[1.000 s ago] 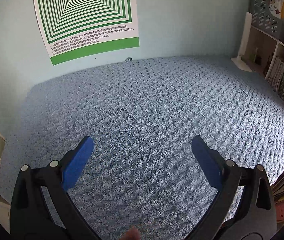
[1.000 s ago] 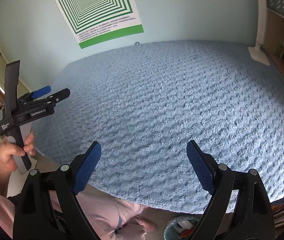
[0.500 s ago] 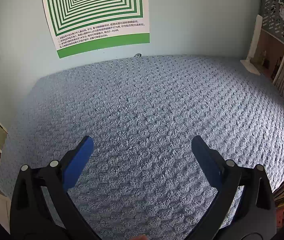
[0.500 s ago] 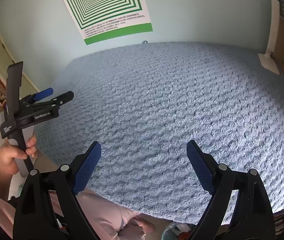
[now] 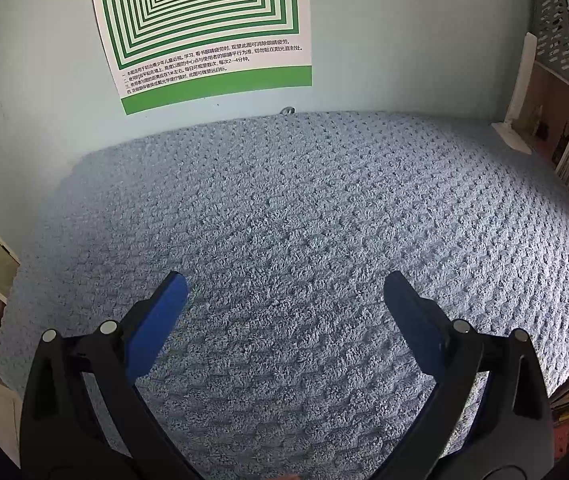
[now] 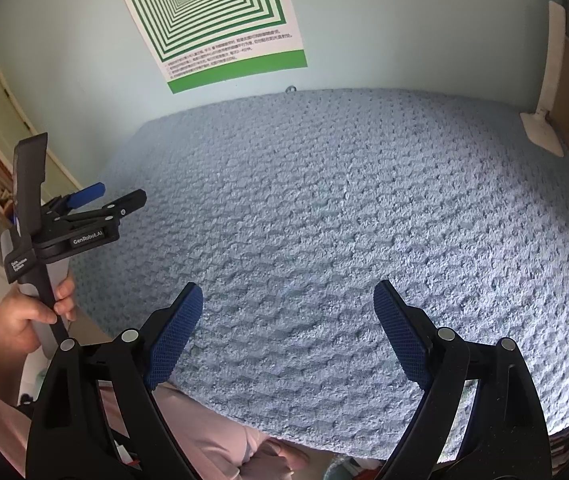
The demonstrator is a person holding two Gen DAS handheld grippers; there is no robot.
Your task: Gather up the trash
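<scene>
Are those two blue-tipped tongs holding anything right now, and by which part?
Nothing. The left tongs and the right tongs both stand open, with only the blue textured cloth showing between their pads.

A light blue textured blanket (image 5: 308, 248) covers the whole surface and reaches the pale wall at the back. Its knobbly weave lies flat and smooth. At the far right corner a white stand base (image 5: 510, 136) rests on it, beside the shelf (image 5: 564, 128).
</scene>
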